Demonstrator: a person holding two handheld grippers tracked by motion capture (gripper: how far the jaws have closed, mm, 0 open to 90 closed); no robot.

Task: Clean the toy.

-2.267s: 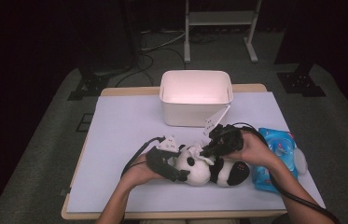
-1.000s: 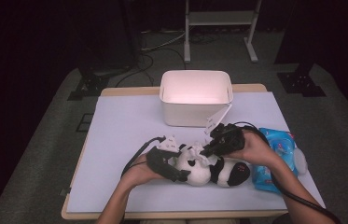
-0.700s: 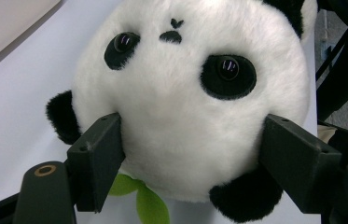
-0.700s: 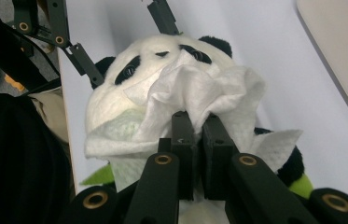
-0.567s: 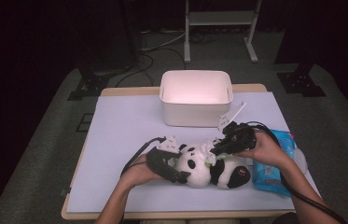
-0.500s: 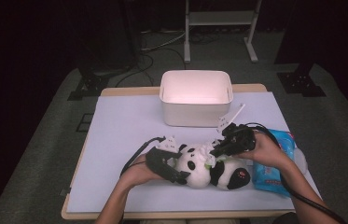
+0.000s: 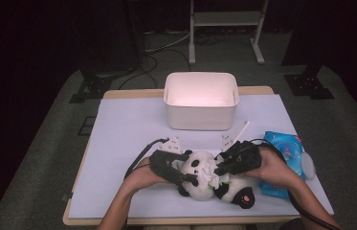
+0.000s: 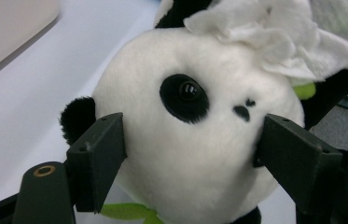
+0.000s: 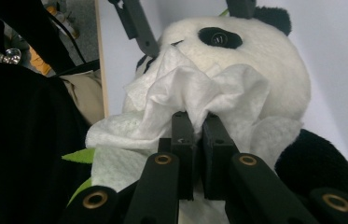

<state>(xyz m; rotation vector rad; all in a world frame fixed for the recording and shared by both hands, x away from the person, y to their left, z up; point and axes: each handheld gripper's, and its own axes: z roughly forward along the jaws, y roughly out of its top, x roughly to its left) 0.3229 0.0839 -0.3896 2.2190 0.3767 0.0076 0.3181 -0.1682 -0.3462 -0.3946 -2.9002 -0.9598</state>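
**Wipe comes down on the panda's face**

Compared with a second ago, our right gripper (image 7: 221,168) has moved from above the panda's body toward its head, and the wipe (image 9: 181,100) now lies on the lower part of the face. Its jaws are almost fully closed and pinch a fold of the wipe between them. We judge that the cleaning of the face is now beginning, not finished.

Our left gripper (image 8: 190,154) has not moved. Its jaws stand wide and press on both sides of the panda (image 7: 209,179) head, so the toy is held steady. The panda lies on its back on the surface (image 7: 128,129), near our edge, between both hands.

Behind the toy stands a white bin (image 7: 201,99), well apart from it. At the right, just beside our right hand, lies a blue wipe pack (image 7: 286,153). Nothing blocks the wipe's way. Only the left gripper's far jaw stands near the snout, so a stroke to that side has little room.
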